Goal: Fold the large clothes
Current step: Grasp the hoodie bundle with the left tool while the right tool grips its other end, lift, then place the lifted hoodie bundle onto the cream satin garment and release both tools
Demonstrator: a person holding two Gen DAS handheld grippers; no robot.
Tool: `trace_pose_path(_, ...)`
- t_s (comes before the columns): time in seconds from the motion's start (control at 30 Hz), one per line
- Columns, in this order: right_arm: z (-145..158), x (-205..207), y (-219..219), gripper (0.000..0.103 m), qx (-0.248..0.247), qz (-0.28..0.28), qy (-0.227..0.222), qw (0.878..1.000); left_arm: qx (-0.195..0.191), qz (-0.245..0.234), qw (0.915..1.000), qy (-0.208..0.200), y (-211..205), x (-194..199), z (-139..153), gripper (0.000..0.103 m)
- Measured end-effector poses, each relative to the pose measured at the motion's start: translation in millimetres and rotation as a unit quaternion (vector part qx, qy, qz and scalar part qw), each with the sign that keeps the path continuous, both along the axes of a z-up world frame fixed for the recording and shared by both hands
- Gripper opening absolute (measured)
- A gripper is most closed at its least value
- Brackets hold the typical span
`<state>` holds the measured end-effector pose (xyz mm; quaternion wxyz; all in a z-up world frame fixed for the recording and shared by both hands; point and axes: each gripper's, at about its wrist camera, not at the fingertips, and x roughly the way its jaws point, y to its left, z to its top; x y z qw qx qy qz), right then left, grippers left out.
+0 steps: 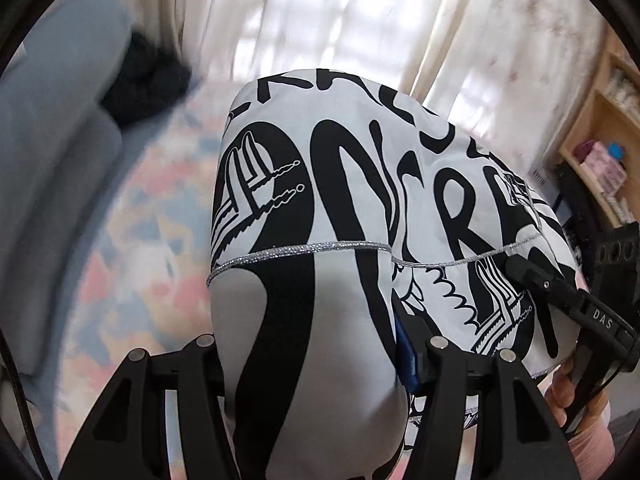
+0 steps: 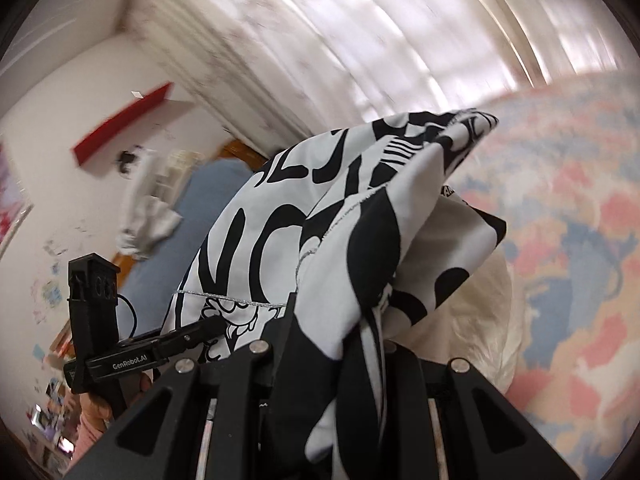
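Both tongs clamp the black-and-white printed garment (image 1: pixel 360 208): left tongs (image 1: pixel 316 344) and right tongs (image 2: pixel 324 344) hold it bunched in the air above the pastel bedspread (image 2: pixel 580 240). Risk: thick wad slips loose, fold goes crooked.

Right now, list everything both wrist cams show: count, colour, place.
printed fabric garment: 1, white with black lettering, held up between both grippers
patterned bedspread: 1, pastel pink, blue, orange, beneath garment
cushion: 1, grey-blue, left wrist view's left edge
dark bundle: 1, black, beside cushion
sheer curtains: white, background
wooden shelf: 1, light wood, far right
left gripper: 1, black, shut on garment
right gripper: 1, black, shut on garment
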<state>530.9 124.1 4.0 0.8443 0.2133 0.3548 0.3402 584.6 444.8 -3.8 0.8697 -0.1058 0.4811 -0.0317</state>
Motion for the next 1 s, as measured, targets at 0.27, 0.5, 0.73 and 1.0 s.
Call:
trace_pose_path(0.27, -95, 30, -9, 0.036, 0.017, -0.007, 0.069, 0.997, -0.064, 0.056, 0.9963, 0.011, 34, 21, -78, 0.088)
trace_pose_path(0.5, -118, 34, -19, 0.041, 0.045, -0.017, 0.082, 0.995, -0.04, 0.058, 0.9974, -0.009, 15, 16, -81, 0.094)
trace_pose_path(0.73, -129, 33, -20, 0.061, 0.022, -0.03, 0.093, 0.995, -0.02, 0.074, 0.9966, -0.029, 11, 9, -90, 0.103)
trace_pose_path(1.0, -101, 10, -28, 0.069, -0.028, -0.049, 0.086, 0.995, 0.019, 0.114, 0.9922, -0.045, -2, -17, -68, 0.103)
